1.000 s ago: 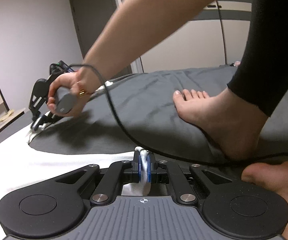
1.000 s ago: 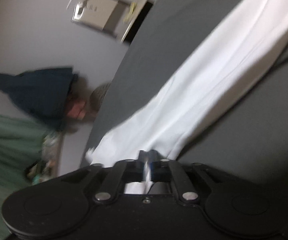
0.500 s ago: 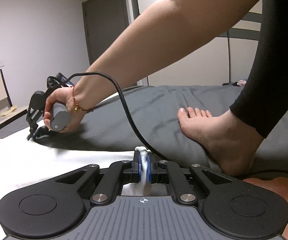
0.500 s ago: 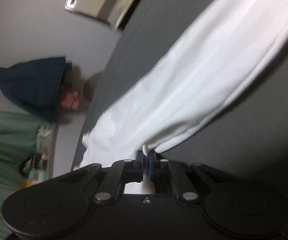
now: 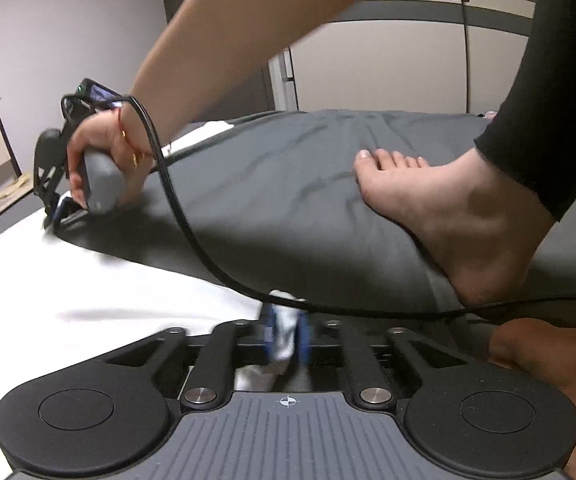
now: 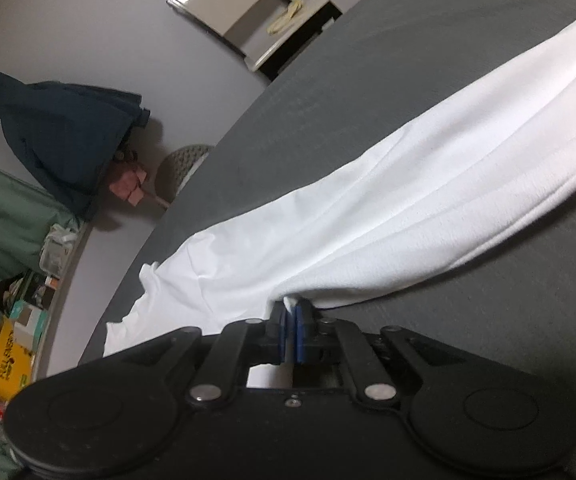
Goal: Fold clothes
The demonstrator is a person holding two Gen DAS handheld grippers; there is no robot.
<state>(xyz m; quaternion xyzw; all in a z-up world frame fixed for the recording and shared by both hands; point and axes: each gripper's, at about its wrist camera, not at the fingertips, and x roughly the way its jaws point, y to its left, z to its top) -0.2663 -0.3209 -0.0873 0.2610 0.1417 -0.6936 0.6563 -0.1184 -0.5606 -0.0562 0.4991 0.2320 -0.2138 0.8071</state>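
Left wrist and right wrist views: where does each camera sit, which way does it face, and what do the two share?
Left wrist: sits on the left tool, low over the grey bed, facing across it; shows the hand gripping the right tool, a bare foot and a black cable.
Right wrist: sits on the right tool, rolled sideways, facing along the white garment toward a wall and a chair; no body part shows.
Shared: the white garment, pinched by each tool, and the grey bed.
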